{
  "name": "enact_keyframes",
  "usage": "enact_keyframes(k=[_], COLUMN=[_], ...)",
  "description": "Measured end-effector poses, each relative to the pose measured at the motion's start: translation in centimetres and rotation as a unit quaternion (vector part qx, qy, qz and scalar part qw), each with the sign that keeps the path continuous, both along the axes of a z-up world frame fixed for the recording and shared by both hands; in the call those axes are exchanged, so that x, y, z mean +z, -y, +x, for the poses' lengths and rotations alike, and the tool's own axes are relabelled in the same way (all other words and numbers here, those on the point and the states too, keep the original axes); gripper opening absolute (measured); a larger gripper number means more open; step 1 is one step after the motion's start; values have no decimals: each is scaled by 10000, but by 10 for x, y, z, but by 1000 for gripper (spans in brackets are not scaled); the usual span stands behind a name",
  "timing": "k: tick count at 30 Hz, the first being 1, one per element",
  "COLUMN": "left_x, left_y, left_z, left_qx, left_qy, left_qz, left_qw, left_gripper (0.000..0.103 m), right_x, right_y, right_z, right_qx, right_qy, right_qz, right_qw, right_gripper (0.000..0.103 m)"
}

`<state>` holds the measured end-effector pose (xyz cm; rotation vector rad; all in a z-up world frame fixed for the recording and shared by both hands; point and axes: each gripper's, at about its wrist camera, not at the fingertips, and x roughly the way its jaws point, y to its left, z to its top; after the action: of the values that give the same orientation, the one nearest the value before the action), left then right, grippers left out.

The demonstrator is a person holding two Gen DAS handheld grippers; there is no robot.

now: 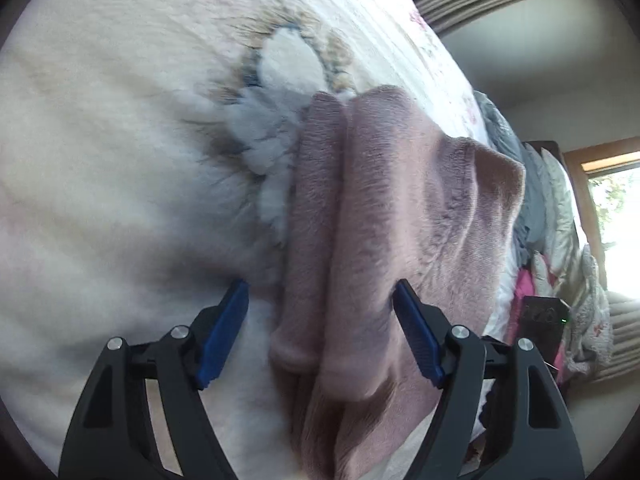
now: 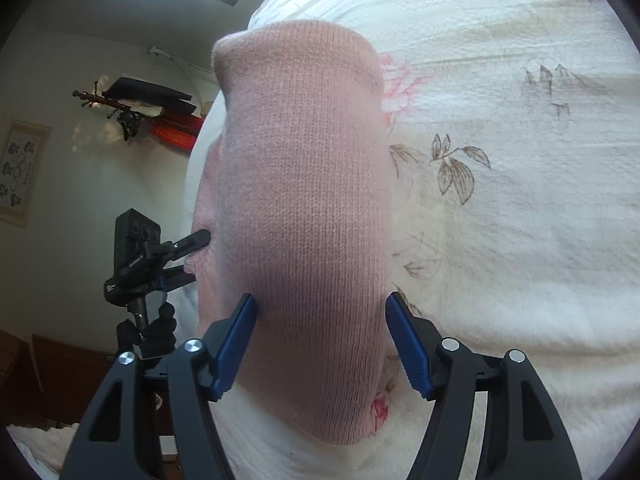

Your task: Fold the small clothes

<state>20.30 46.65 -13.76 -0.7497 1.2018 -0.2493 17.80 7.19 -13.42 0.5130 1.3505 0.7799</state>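
A pink knit garment (image 1: 372, 220) lies in long folds on a fluffy white blanket (image 1: 100, 160). My left gripper (image 1: 320, 296) is open, its blue pads on either side of the garment's near end and not pressing it. In the right wrist view the same pink garment (image 2: 304, 208) lies as a smooth folded band on a white floral bedspread (image 2: 520, 220). My right gripper (image 2: 322, 300) is open and straddles that band. The left gripper (image 2: 176, 256) shows there too, at the garment's far left edge, held by a black-gloved hand (image 2: 160, 328).
A pile of grey, white and pink clothes (image 1: 560, 240) sits at the right of the bed, by a window (image 1: 616, 208). The blanket bears a blue-grey fluffy patch (image 1: 256, 128). Left of the bed's edge are a wall, a red object (image 2: 176, 132) and dark wooden furniture (image 2: 60, 380).
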Motion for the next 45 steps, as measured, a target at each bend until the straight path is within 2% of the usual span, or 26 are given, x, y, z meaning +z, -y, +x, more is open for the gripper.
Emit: enact_keyframes(k=[2, 7, 9, 11, 13, 15, 16, 17, 18, 22, 24, 27, 31, 36, 39, 42, 45], left_x=[-6, -9, -9, -9, -8, -8, -7, -6, -4, 4, 14, 23, 27, 25, 16, 1, -18], left_y=[8, 25, 32, 36, 36, 35, 35, 36, 36, 40, 53, 85, 145, 233, 275, 302, 322], left_z=[11, 25, 30, 28, 25, 22, 19, 16, 14, 4, -4, -12, -10, 3, 10, 17, 19], left_qx=[-198, -407, -471, -517, -460, -383, -360, -355, -355, -360, -468, -753, -1054, -1419, -1557, -1664, -1681], left_qy=[-12, 66, 120, 197, 254, 306, 343, 390, 448, 633, 731, 769, 792, 848, 762, 632, 375], left_qz=[-159, -133, -147, -4, -33, -156, -204, -228, -263, -780, -868, -975, -1194, -1247, -1221, -899, -583], left_qw=[9997, 9991, 9987, 9985, 9986, 9987, 9986, 9984, 9980, 9943, 9924, 9894, 9841, 9783, 9773, 9799, 9833], left_gripper=[73, 75, 70, 69, 63, 49, 46, 39, 36, 34, 34, 34, 34, 34, 34, 34, 34], right_x=[-6, -16, -22, -31, -41, -45, -44, -43, -42, -34, -24, -6, 13, 29, 26, 14, -15], right_y=[2, -3, -8, -14, -18, -19, -17, -14, -9, 12, 27, 57, 121, 208, 254, 288, 309], right_z=[2, 12, 17, 22, 24, 24, 22, 19, 16, 4, -6, -24, -44, -64, -71, -77, -75], right_qx=[-11, -6, 39, 74, 70, 18, -12, -32, -59, -154, -170, -176, -368, -643, -846, -964, -1079], right_qy=[-50, -78, -143, -255, -370, -382, -334, -326, -333, -343, -294, -71, 51, 191, 187, 108, -134], right_qz=[97, 216, 390, 551, 727, 890, 937, 1022, 1139, 1471, 1588, 1488, 1277, 824, 663, 562, 434], right_qw=[9999, 9997, 9991, 9981, 9966, 9953, 9950, 9942, 9929, 9884, 9867, 9887, 9911, 9943, 9940, 9937, 9931], right_gripper=[73, 85, 88, 93, 94, 90, 87, 79, 70, 60, 58, 58, 58, 58, 58, 58, 59])
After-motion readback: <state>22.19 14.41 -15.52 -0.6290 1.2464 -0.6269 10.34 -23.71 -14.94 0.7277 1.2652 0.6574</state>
